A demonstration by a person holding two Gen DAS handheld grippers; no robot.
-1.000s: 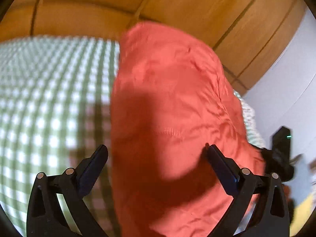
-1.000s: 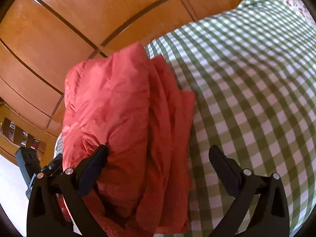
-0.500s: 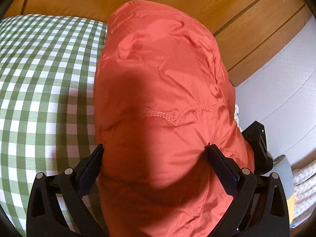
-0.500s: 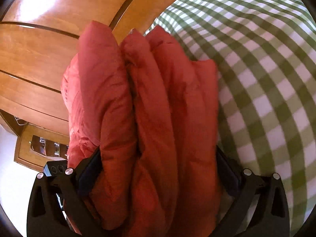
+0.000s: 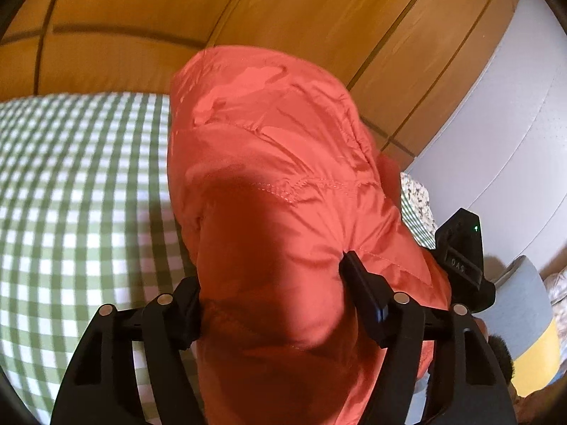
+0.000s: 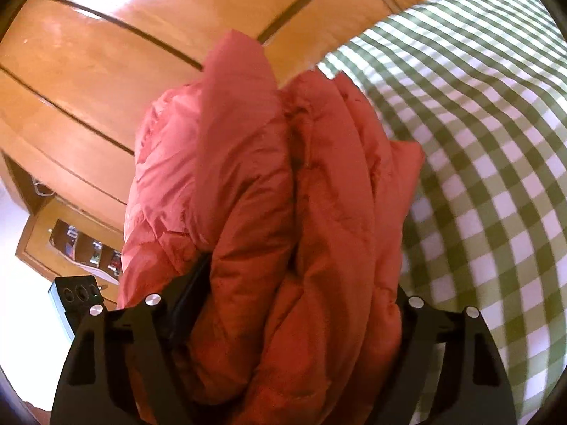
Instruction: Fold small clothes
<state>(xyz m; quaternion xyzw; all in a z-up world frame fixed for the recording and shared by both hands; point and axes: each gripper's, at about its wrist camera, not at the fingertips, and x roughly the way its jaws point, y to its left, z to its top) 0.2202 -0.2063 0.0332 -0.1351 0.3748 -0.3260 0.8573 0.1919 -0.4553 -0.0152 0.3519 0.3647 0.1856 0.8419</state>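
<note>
Two grippers are closing on the folded red padded jacket [image 5: 283, 212], bulging between both sets of fingers above the checked bed [image 5: 71, 194]. From the left gripper [image 5: 273, 301], the right gripper [image 6: 294, 301] sits at four o'clock. Squeezing should be even, so layers stay stacked.

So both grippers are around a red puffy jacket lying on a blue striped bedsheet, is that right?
Not quite: the bedsheet is green and white checked, not blue striped, as the right wrist view shows. The red puffy jacket does sit between both closing grippers, left gripper and right gripper.
</note>
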